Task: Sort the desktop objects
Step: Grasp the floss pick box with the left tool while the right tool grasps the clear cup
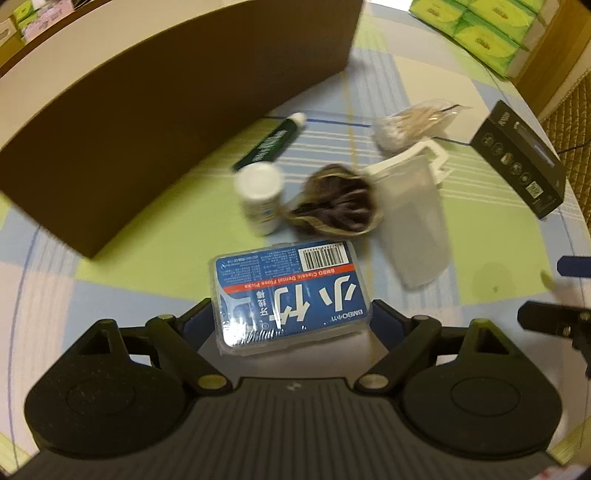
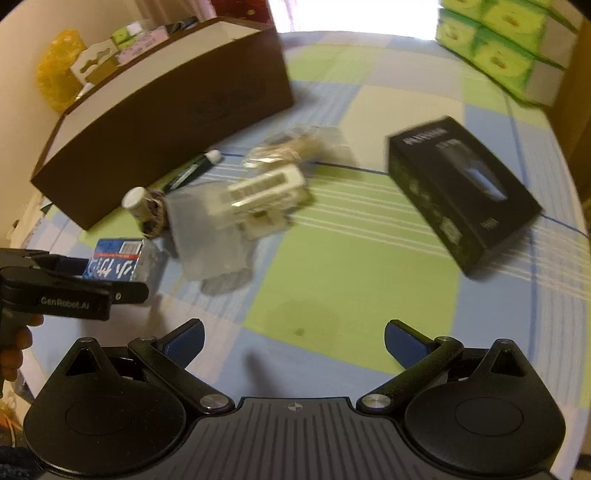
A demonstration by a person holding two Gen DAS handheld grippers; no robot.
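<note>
**Floss box clamped, clutter ahead**

Your left gripper (image 1: 291, 317) is clenched on the floss pick box (image 1: 290, 295); just beyond crowd a white bottle (image 1: 260, 197), hair scrunchie (image 1: 334, 201) and clear cup (image 1: 413, 221). Your right gripper (image 2: 293, 341) hangs released over bare tabletop (image 2: 332, 273), black box (image 2: 461, 192) to its right, brown carton (image 2: 166, 110) far left

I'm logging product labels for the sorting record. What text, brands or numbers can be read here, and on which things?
"BMBO Classic Dental Floss Picks": floss pick box, held in the left gripper.
"BMBO" with large Chinese characters: same box.
"GenRobot.AI": left gripper's side, seen in the right wrist view.
Barcode digits and fine print on that box: too small.
Black box, green tube, white bottle, tissue packs: print blurred, unreadable.
</note>
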